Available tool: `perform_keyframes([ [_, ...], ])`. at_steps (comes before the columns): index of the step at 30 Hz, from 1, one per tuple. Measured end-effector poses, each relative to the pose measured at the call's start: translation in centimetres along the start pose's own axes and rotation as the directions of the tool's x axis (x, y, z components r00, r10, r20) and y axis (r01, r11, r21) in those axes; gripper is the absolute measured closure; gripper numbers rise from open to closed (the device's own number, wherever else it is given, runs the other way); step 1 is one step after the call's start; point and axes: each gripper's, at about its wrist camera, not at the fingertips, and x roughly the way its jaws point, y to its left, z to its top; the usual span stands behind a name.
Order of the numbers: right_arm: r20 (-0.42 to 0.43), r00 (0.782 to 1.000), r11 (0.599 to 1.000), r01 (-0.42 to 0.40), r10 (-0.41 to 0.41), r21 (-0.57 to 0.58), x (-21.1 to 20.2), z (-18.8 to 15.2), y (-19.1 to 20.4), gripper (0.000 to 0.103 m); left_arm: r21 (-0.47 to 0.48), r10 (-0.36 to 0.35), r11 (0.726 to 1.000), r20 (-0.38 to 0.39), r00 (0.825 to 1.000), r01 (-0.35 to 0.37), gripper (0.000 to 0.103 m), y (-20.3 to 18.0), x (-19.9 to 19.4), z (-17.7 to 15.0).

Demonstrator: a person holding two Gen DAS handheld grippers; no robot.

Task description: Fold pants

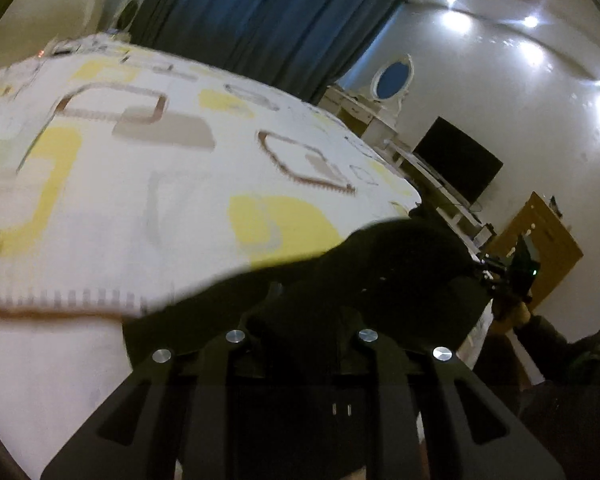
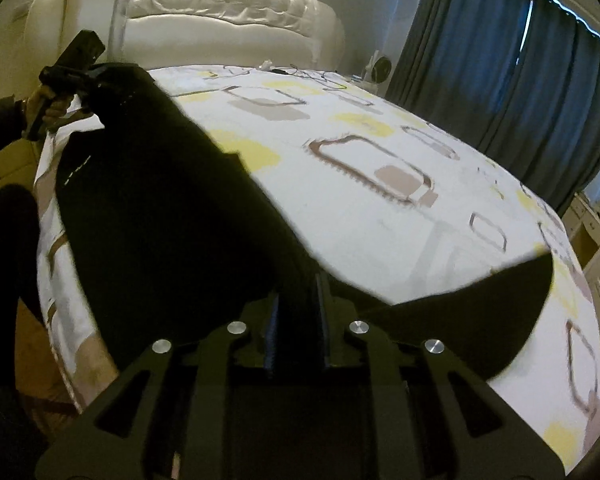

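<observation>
The black pants [image 2: 160, 216] stretch over the bed [image 2: 380, 208], pinched in both nearly closed jaws. Right wrist view shows the left gripper [image 2: 96, 80] at 10 o'clock; left wrist view shows the right gripper [image 1: 482, 270] at 3 o'clock.

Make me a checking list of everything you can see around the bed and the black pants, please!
Surface: bed with a white sheet, yellow and brown shapes.
Job's things: black pants stretched over the bed's near edge.
Clutter: small items near the headboard, too blurred to name.
Grippers: left gripper and right gripper each shut on the pants.
Cables: thin cords by the headboard.
Surroundings: blue curtain, dark screen, oval mirror.
</observation>
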Motion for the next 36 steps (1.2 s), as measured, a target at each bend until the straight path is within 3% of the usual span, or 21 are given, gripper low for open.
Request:
perform_keyframes([
  [4, -0.051, 0.999, 1.000, 0.003, -0.002, 0.008, 1.0, -2.9, 1.7, 0.081, -0.043, 0.005, 0.999, -0.012, 1.000, -0.005, 0.078, 0.4, -0.7, -3.3],
  [8, -0.076, 0.997, 1.000, 0.009, -0.009, -0.005, 0.5, -5.0, 3.7, 0.071, -0.049, 0.078, 0.995, -0.063, 0.995, -0.081, 0.073, 0.4, -1.3, -6.1],
  [9, -0.061, 0.998, 1.000, -0.008, 0.009, 0.012, -0.1, -5.1, 3.8, 0.063, -0.047, 0.089, 0.995, -0.070, 0.994, -0.093, 0.073, 0.5, -1.4, -6.5],
  [11, -0.021, 0.999, 0.997, -0.044, 0.045, 0.068, -1.5, -5.2, 3.4, 0.009, -0.031, 0.142, 0.989, -0.067, 0.988, -0.144, 0.067, 0.3, -2.1, -7.5],
  [12, 0.003, 0.999, 0.995, -0.050, 0.050, 0.089, -2.3, -5.3, 3.2, 0.007, -0.031, 0.158, 0.987, -0.057, 0.986, -0.160, 0.062, 0.3, -2.5, -7.6],
  [14, 0.035, 0.997, 0.984, -0.073, 0.068, 0.160, -3.8, -4.9, 1.8, 0.007, -0.043, 0.195, 0.980, -0.032, 0.980, -0.196, 0.032, 0.0, -3.9, -8.1],
  [18, 0.071, 0.997, 0.942, -0.016, -0.008, 0.334, -5.6, -1.8, -3.8, 0.007, -0.035, 0.282, 0.959, -0.005, 0.960, -0.282, 0.031, -0.1, -5.6, -8.0],
  [21, 0.038, 0.997, 0.894, 0.038, -0.061, 0.446, -4.0, 1.5, -8.9, 0.007, -0.054, 0.322, 0.946, 0.035, 0.946, -0.320, 0.030, -0.8, -6.1, -6.6],
  [23, -0.005, 0.995, 0.859, 0.089, -0.101, 0.504, -1.7, 3.6, -12.4, 0.007, -0.060, 0.348, 0.937, 0.077, 0.934, -0.345, 0.023, -1.8, -5.6, -4.8],
  [25, -0.117, 0.986, 0.813, 0.161, -0.115, 0.560, 2.6, 5.6, -16.4, 0.007, -0.066, 0.350, 0.936, 0.118, 0.929, -0.345, 0.021, -2.9, -4.6, -2.8],
  [27, -0.187, 0.977, 0.783, 0.195, -0.102, 0.591, 6.5, 6.8, -19.3, 0.007, -0.099, 0.333, 0.942, 0.137, 0.933, -0.322, 0.018, -3.5, -2.9, -1.0],
  [31, -0.350, 0.928, 0.742, 0.324, -0.128, 0.587, 13.2, 7.6, -22.9, 0.007, -0.180, 0.269, 0.952, 0.106, 0.957, -0.248, 0.018, -3.4, 1.4, 0.4],
  [35, -0.487, 0.851, 0.742, 0.454, -0.196, 0.494, 17.9, 7.6, -24.3, 0.007, -0.245, 0.221, 0.946, 0.018, 0.975, -0.210, 0.018, -3.0, 5.8, -0.4],
  [36, -0.503, 0.841, 0.740, 0.467, -0.202, 0.484, 18.4, 7.4, -24.5, 0.007, -0.254, 0.212, 0.945, -0.008, 0.977, -0.207, 0.018, -2.8, 6.8, -0.7],
])
